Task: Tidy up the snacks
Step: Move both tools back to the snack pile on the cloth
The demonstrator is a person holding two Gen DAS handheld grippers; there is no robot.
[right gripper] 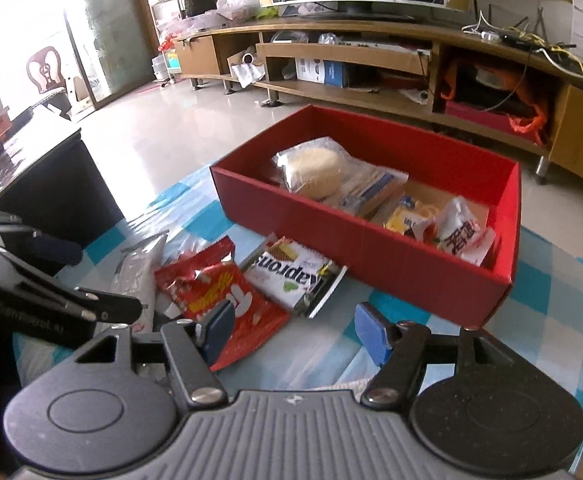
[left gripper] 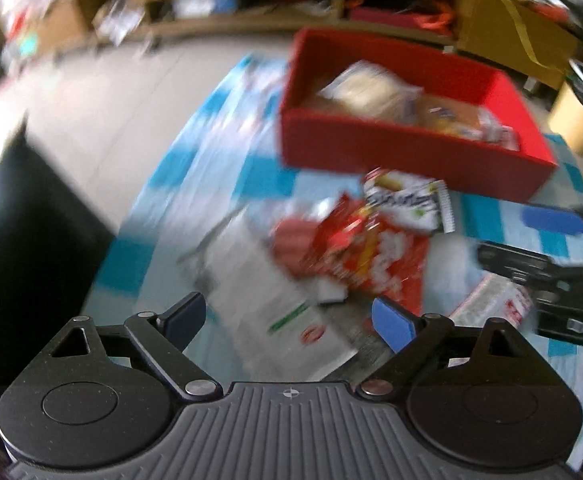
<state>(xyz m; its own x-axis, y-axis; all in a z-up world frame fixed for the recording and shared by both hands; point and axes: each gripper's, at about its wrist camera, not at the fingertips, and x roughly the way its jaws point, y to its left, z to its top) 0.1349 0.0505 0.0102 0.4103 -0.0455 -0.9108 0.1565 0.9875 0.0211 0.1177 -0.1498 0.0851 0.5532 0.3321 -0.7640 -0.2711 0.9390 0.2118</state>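
A red cardboard box (right gripper: pixel 391 264) sits on a blue-and-white checked cloth (right gripper: pixel 551 312) spread on a pale tiled floor. Inside the box lie several wrapped snacks: a clear bag of pale round bread (right gripper: pixel 315 168) at the back left, a flat clear-wrapped packet (right gripper: pixel 371 190) beside it, and a yellow packet (right gripper: pixel 405 216) touching a white packet with red characters (right gripper: pixel 465 236) at the right end.

In front of the box, outside it, three snacks lie on the cloth: a white wafer packet (right gripper: pixel 295 276) just beside the box's front wall, a red crinkled bag (right gripper: pixel 219 296) overlapping its left edge, and a silvery clear bag (right gripper: pixel 139 272) further left.

The right gripper (right gripper: pixel 295 330) hovers over the cloth and the red bag's near corner, its blue fingers spread apart with nothing pinched between them. The left gripper (left gripper: pixel 289 316) hangs above the same pile, in a blurred view; its fingers are spread wide and hold nothing. Below it lies a white packet with green and red marks (left gripper: pixel 291 320).

A low wooden TV stand (right gripper: pixel 371 64) runs along the far wall.
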